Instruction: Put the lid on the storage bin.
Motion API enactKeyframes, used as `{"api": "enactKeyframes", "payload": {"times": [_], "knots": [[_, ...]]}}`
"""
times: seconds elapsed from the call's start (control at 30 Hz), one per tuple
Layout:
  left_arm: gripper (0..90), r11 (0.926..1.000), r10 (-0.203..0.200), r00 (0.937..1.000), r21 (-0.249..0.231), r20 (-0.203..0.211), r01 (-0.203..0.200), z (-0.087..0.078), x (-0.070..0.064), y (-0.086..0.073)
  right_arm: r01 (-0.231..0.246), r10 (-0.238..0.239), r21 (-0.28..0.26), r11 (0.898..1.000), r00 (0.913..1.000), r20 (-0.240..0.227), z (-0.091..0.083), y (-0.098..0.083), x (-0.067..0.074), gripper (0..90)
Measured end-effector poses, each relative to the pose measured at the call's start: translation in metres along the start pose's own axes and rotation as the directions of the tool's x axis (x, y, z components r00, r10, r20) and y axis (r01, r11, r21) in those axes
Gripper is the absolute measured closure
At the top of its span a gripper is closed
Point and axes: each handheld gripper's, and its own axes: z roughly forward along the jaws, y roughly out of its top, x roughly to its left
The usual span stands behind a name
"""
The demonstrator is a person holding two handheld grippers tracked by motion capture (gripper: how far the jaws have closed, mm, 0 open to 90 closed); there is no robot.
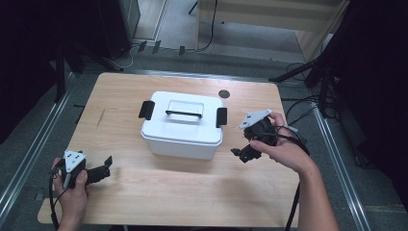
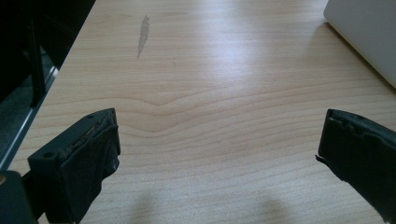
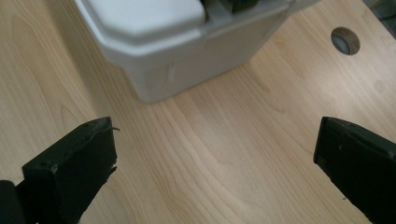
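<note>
Left gripper [image 1: 98, 172] low at table's [image 1: 159, 187] near-left corner, jaws wide apart, empty. Right gripper [image 1: 244, 153] just beside box [image 1: 183, 126], jaws spread, empty. Box mid-table, lid on, latch [image 1: 221, 117] each end. Judgement: approach the latches square, one per gripper. Bare wood all round; grommet [image 1: 223, 94] beyond; far edge well apart.

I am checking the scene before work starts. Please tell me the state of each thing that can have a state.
White box: lid on, upright on the table.
Black handle: lying flat on the lid.
Left latch and right latch: look closed against the box.
Left gripper: open, holding nothing.
Right gripper: open, holding nothing, near the box.
</note>
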Motion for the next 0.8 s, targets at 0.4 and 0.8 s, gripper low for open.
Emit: {"api": "enactKeyframes", "payload": {"times": [0.4,0.8], "knots": [[0.0,1.0,0.002,1.0,0.002,-0.001,-0.002,0.0,0.0,0.0,-0.061,0.061,0.003,0.998,0.9981,0.009,0.017,-0.042,0.006,0.0],[0.0,1.0,0.005,1.0,0.002,-0.002,-0.005,0.0,-0.001,0.0,-0.153,0.155,-0.036,0.988,0.9865,0.053,0.023,-0.082,0.007,0.0]]}}
